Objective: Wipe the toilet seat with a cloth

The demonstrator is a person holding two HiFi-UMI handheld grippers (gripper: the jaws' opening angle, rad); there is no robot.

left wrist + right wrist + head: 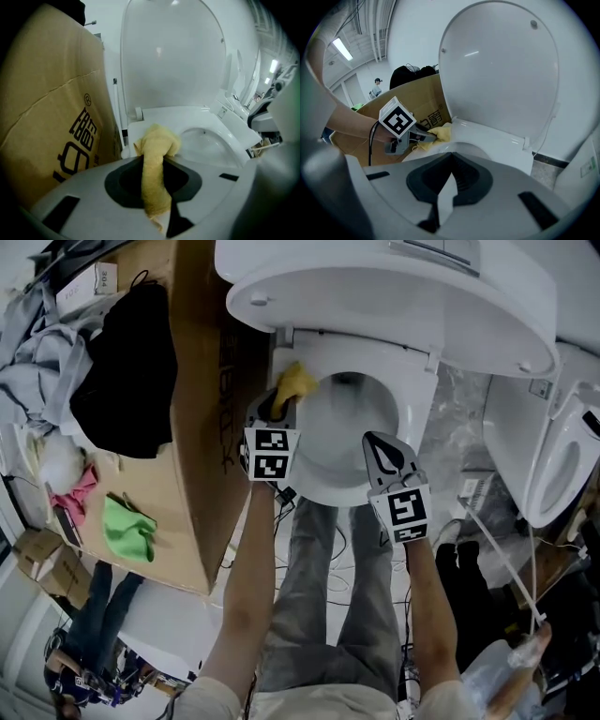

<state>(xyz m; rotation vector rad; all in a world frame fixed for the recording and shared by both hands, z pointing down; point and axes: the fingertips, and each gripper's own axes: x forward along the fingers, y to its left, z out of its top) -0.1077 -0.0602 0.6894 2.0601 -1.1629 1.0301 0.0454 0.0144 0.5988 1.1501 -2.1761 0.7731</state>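
1. The left gripper (pixel 277 404) has its fingers clamped on a soft yellow cloth (pixel 298 381), which lies on the upper left rim of the white oval toilet seat (pixel 419 395) at centre frame.
2. The right gripper (pixel 380 444) has its fingers together and holds nothing. It hovers over the seat's lower right rim.

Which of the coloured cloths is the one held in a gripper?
The yellow cloth, pinched in the left gripper; the green cloth and pink cloth lie loose elsewhere.
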